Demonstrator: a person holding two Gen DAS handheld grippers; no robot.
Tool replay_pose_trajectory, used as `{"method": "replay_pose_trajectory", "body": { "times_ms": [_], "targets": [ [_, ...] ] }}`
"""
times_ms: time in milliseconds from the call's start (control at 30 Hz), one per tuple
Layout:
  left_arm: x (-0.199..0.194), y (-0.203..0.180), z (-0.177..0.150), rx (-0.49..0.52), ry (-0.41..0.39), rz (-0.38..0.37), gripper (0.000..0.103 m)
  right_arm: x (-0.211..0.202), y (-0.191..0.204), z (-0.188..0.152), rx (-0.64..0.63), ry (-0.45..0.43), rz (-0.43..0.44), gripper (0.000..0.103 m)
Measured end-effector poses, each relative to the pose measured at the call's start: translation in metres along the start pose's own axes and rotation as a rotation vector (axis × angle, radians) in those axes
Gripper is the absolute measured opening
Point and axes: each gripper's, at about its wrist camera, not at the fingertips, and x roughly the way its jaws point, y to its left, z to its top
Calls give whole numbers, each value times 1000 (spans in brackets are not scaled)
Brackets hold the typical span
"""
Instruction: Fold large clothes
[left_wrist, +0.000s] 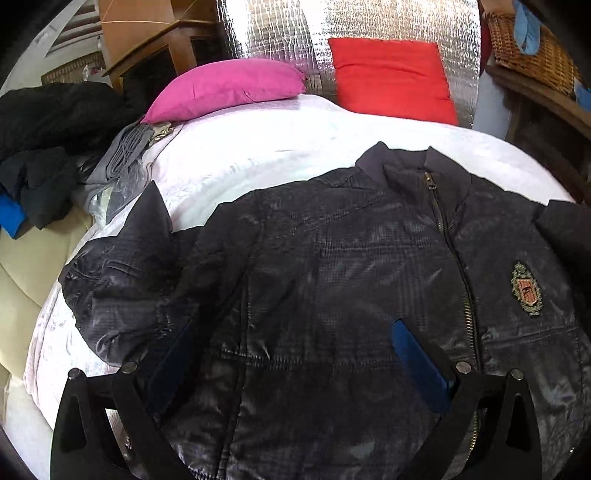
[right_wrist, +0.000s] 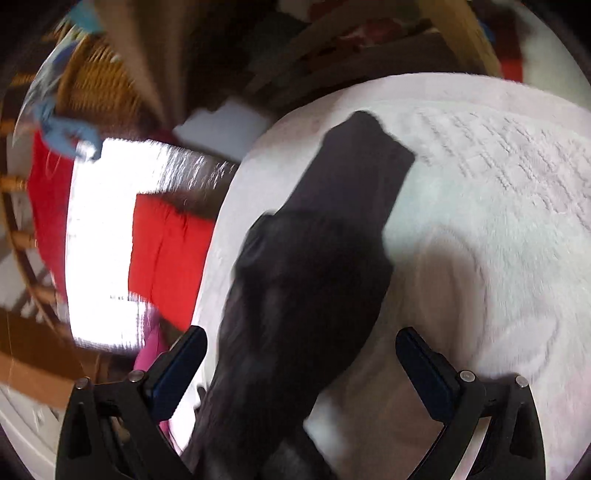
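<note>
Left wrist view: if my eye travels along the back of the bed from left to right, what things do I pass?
Heap of dark clothes → pink pillow → red pillow → wicker basket. All of them lie beyond the dark jacket, which is spread on the white bedcover.

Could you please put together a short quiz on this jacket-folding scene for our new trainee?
1. True or false: the jacket is zipped up.
2. Which pillow lies nearer the pile of dark clothes: A pink, B red?
3. What lies between the open right tongs?

Key: 1 true. 2 A. 3 the jacket's sleeve, not gripped, on the white bedcover.
</note>
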Motion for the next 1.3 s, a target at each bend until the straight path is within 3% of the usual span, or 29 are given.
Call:
{"method": "replay_pose_trajectory", "body": {
  "times_ms": [33, 100, 167, 267, 400, 533, 700, 800, 900, 1033, 1067, 1133, 1167, 1200, 1300],
  "targets": [
    [2, -1, 0, -1, 3, 4, 103, 1, 0, 2, -4, -22, 9, 87],
    [5, -1, 1, -8, 10, 8, 103, 6, 4, 4, -49, -9, -10, 38],
    [7, 1, 2, -20, 12, 9, 103, 13, 5, -1, -69, 5, -33, 29],
    [6, 8, 5, -46, 1, 22, 103, 3, 22, -13, -146, -59, -31, 22],
    [1, 24, 11, -98, -24, 41, 103, -33, 80, -43, -305, -113, 89, 22],
    [-2, 48, 17, -167, -36, 63, 103, -57, 131, -98, -452, -68, 219, 22],
    [1, 83, 19, -257, -19, 91, 103, -41, 167, -187, -573, 137, 272, 22],
    [4, 96, 19, -298, -6, 87, 103, -23, 159, -242, -586, 274, 250, 22],
    [2, 93, 17, -289, -6, 72, 103, 3, 146, -285, -553, 431, 191, 24],
    [-6, 71, 18, -189, -40, 18, 103, 10, 118, -307, -473, 594, 151, 27],
    [-10, 63, 18, -155, -61, 6, 103, 7, 112, -306, -454, 615, 144, 33],
    [-20, 51, 16, -101, -97, -12, 103, -9, 103, -296, -424, 629, 154, 61],
    [-24, 44, 16, -78, -111, -28, 103, -20, 101, -291, -408, 626, 183, 85],
    [-26, 40, 15, -67, -117, -46, 103, -33, 98, -286, -391, 606, 226, 94],
    [-33, 26, 13, -59, -120, -137, 103, -60, 93, -268, -360, 538, 287, 94]
  ]
}}
